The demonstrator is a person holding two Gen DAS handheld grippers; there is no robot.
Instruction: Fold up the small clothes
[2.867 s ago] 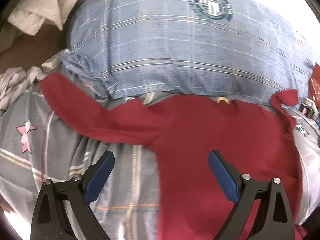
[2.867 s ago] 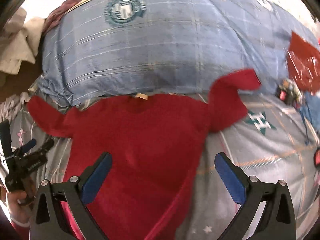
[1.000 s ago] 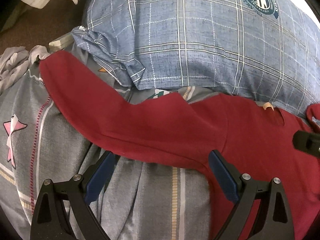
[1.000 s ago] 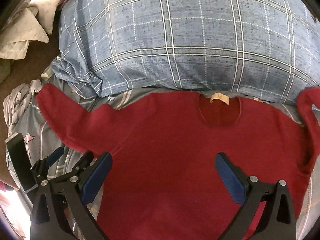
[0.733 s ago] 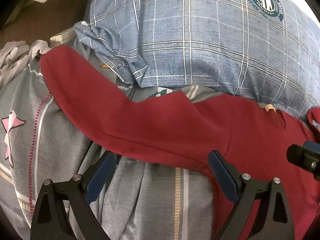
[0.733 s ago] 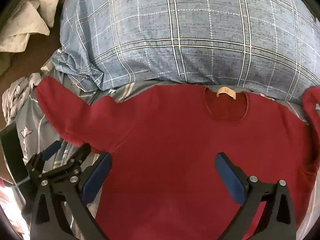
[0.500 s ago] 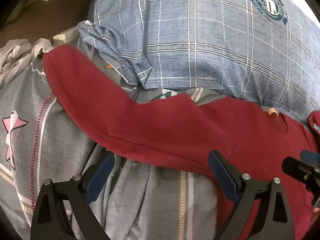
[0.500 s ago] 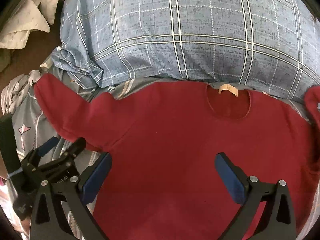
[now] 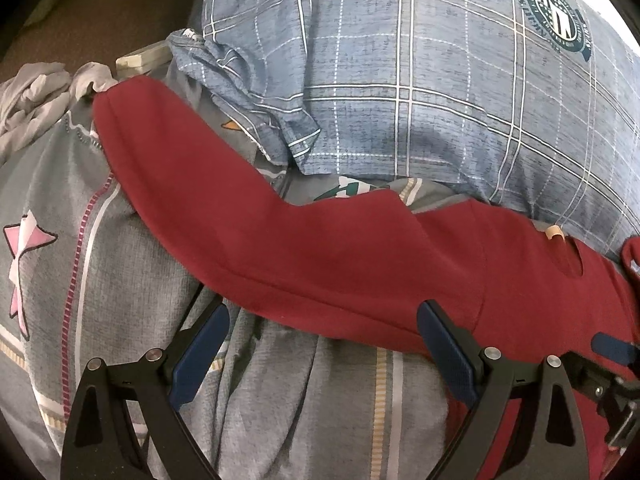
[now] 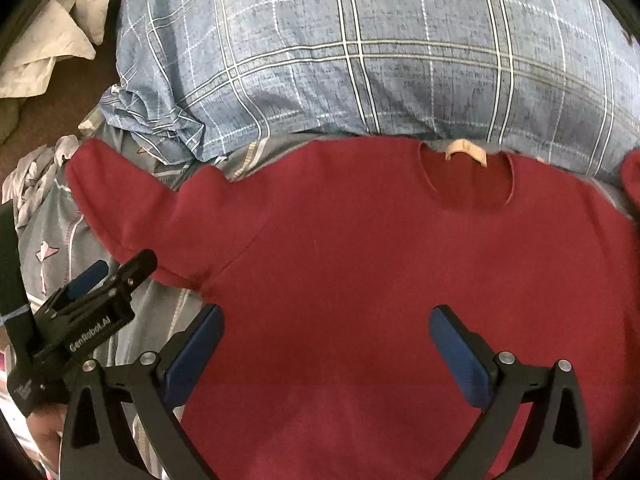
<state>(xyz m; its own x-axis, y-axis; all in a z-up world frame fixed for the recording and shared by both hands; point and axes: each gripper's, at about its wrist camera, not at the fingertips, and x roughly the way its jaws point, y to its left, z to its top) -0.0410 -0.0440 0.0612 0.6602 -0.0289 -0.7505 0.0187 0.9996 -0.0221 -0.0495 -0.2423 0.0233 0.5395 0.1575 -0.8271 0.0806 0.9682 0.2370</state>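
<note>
A small red long-sleeved sweater [image 10: 380,272] lies flat on a grey patterned bedsheet [image 9: 120,264], its neck hole with a tan label [image 10: 466,150] toward the pillow. Its left sleeve [image 9: 248,216] stretches out up and to the left. My left gripper [image 9: 322,344] hovers open just below that sleeve near the armpit, holding nothing. My right gripper [image 10: 326,340] hangs open over the sweater's chest, empty. The left gripper [image 10: 106,280] also shows at the left of the right wrist view, and part of the right gripper [image 9: 612,352] at the right edge of the left wrist view.
A big blue plaid pillow [image 10: 360,48] lies right behind the sweater's collar. Crumpled pale cloth [image 9: 36,96] sits at the bed's left edge, white cloth [image 10: 52,56] beyond on a brown floor. The sweater's right sleeve [image 10: 632,176] curls up at the far right.
Both grippers have moved closer over the sweater and slightly left; the left one now sits under the spread left sleeve. Jaws stayed open. The sweater has not moved in the last second.
</note>
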